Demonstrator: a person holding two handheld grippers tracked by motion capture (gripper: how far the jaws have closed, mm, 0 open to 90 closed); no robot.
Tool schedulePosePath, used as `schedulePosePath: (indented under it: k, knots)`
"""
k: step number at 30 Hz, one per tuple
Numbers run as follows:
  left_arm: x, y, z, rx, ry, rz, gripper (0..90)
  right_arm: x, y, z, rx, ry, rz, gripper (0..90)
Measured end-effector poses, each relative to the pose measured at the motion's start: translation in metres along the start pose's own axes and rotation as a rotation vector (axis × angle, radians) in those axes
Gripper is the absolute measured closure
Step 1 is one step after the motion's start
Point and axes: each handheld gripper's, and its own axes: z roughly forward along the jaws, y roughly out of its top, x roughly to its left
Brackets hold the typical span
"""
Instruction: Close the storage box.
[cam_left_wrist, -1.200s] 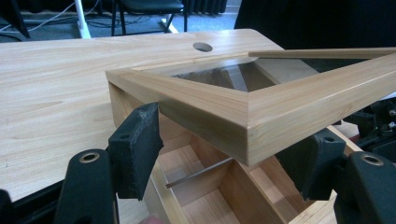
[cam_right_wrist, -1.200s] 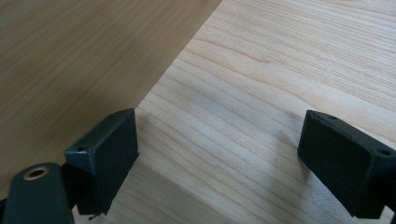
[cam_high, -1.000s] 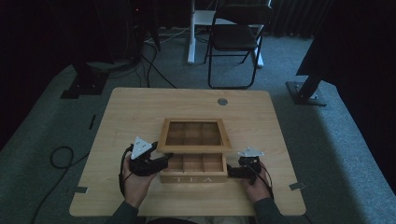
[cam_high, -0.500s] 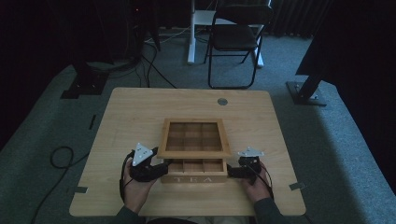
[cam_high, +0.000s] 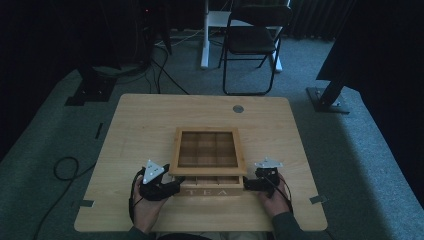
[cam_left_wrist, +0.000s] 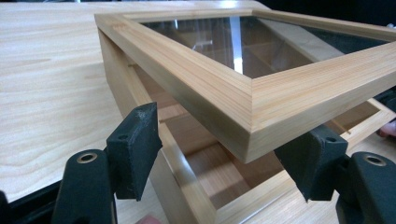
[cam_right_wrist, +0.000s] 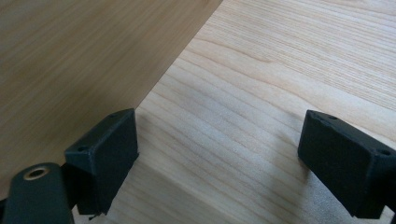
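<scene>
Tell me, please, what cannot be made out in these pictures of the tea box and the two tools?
- Tea box compartments: high view, the raised glass lid covers most, and the dim light hides any contents.
- Lid's hinge side: left tool view, cut off beyond the frame's top.
- Right tool view: a blurred wooden face at left; which part of the box cannot be told.

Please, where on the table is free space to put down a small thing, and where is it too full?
The light wooden table is bare on its far strip beyond the glass-lidded wooden tea box, apart from a small grey disc, and along both sides. The near edge is crowded: the left gripper and right gripper flank the box there.
</scene>
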Motion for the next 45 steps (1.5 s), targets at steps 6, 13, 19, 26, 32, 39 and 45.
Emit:
schedulePosePath:
  k: [6, 13, 19, 26, 32, 39, 45]
  knots:
    - [-0.001, -0.005, 0.000, -0.002, 0.018, 0.002, 31.7, 0.000, 0.000, 0.000, 0.001, 0.000, -0.002, 11.7]
    - [-0.002, -0.013, 0.000, 0.007, 0.034, -0.002, 31.7, 0.000, 0.000, 0.000, 0.001, -0.001, -0.001, 11.7]
    - [-0.002, -0.020, 0.001, 0.039, 0.027, 0.002, 31.6, 0.000, 0.000, 0.000, 0.001, 0.000, -0.001, 11.7]
    - [-0.002, -0.025, 0.002, 0.052, 0.015, -0.011, 31.3, 0.000, 0.000, 0.000, 0.001, 0.000, -0.001, 11.7]
    - [-0.002, -0.028, -0.001, 0.049, 0.002, -0.026, 30.7, 0.000, 0.000, 0.000, 0.001, 0.000, -0.001, 11.7]
    - [-0.008, -0.037, 0.003, 0.095, -0.005, -0.001, 30.0, 0.000, 0.000, 0.000, 0.001, -0.001, -0.001, 11.7]
    - [-0.009, -0.038, 0.002, 0.091, 0.004, 0.004, 30.2, 0.000, 0.000, 0.000, 0.001, -0.001, -0.001, 11.7]
